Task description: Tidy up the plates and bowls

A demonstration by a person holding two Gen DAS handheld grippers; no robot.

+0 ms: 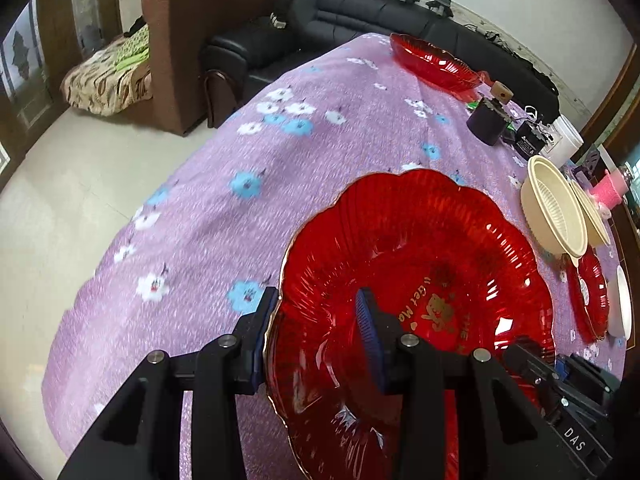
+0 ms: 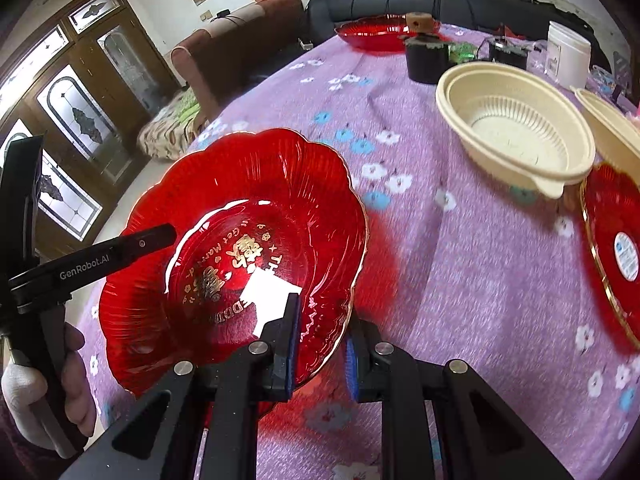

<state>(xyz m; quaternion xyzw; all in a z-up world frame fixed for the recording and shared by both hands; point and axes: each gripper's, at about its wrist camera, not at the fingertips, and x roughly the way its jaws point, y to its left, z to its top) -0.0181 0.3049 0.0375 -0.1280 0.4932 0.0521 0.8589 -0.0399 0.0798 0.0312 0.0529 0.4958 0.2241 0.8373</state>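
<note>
A red scalloped plate [image 1: 420, 248] with gold lettering is held between both grippers over the purple flowered tablecloth [image 1: 224, 216]. My left gripper [image 1: 316, 328] is shut on its left rim, one blue pad outside and one inside. In the right wrist view the same red plate [image 2: 248, 184] tilts up to the left, and my right gripper [image 2: 322, 356] is shut on its near right rim. Two cream bowls [image 2: 516, 120] sit at the right, one leaning behind the other. A second red plate [image 2: 616, 248] lies below them and a third red plate [image 2: 376, 32] at the far end.
A black cylinder [image 2: 426, 60], a white jar [image 2: 568, 54] and small electronics crowd the far right of the table. A hand [image 2: 76, 380] grips the left tool at the left. Beyond the table's left edge are bare floor, a brown sofa [image 1: 188, 40] and a black sofa [image 1: 360, 12].
</note>
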